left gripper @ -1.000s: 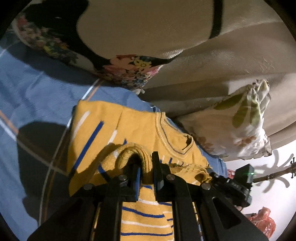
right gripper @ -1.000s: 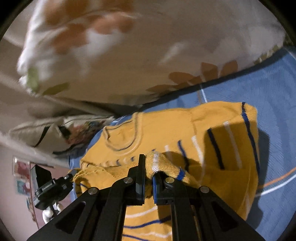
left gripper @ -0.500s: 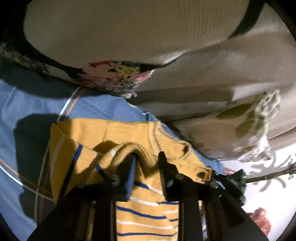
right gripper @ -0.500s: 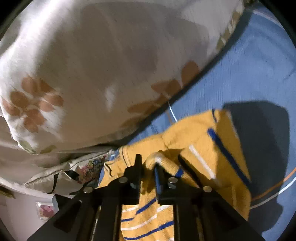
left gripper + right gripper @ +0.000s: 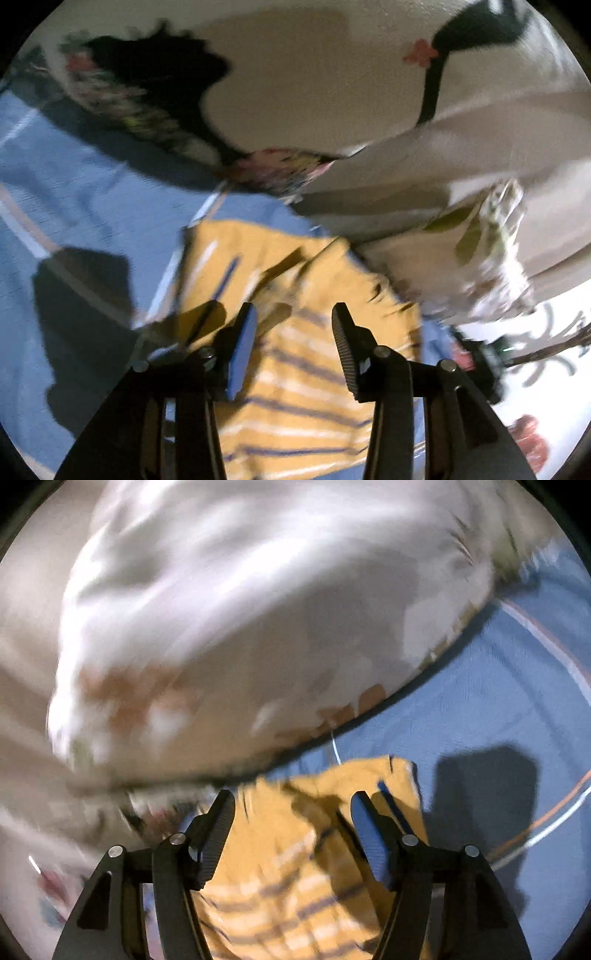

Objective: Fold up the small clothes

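Now both grippers, left (image 5: 291, 314) and right (image 5: 291, 801), have spread their jaws and let go of the sweater (image 5: 295, 325), so that fold looks laid down on the bed (image 5: 92, 206).

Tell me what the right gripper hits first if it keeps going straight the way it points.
Probably the yellow sweater lying between and ahead of the open right gripper; beyond it, the pale pillow. Blur makes depth uncertain.

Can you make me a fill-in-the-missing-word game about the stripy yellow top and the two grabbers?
1. The yellow knitted top with blue and white stripes lies on a ____ bedsheet.
2. The left gripper has its jaws ____.
3. The right gripper is holding ____.
4. Past the top in the right wrist view lies a big cream ____ with brown flowers.

Missing words: blue; open; nothing; pillow
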Tool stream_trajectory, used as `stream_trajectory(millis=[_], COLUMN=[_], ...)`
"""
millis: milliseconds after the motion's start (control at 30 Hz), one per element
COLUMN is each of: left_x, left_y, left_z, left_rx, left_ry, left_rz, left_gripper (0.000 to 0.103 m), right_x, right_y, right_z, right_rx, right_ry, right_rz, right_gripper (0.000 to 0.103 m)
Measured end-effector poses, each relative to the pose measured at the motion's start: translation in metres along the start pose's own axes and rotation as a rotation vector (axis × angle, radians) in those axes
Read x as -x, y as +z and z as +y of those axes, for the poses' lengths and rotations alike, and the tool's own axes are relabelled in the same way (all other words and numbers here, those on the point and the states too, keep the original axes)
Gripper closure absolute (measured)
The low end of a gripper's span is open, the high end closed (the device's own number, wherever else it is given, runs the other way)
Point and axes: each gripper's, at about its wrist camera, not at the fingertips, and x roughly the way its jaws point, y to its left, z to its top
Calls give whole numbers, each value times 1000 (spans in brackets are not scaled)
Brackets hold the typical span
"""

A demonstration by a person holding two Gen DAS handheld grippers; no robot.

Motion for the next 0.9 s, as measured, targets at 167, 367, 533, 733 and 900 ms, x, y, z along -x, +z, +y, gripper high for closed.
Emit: stream_trajectory(millis=[167,367,533,733,900], left_x=[15,13,0,34,35], left_y=[-44,-87,-101,-67,-67], left_z=[2,15,28,42,42], left_rx=[-130,-170,-179,-205,-219], left_ry=[116,116,69,149,236], left_rz=[28,86,193,156,145], left_gripper=[61,56,98,98,96], right_x=[15,26,45,64,70], right_y=[-48,-104,-112,-104,-105], right_z=[20,14,-11,-41,-62], right_rx=[215,331,297,199,129], right_ry=[-49,-105,-145,-166,-151], right_rz=[64,100,96,65,74], right_gripper=[32,32,32,32,32])
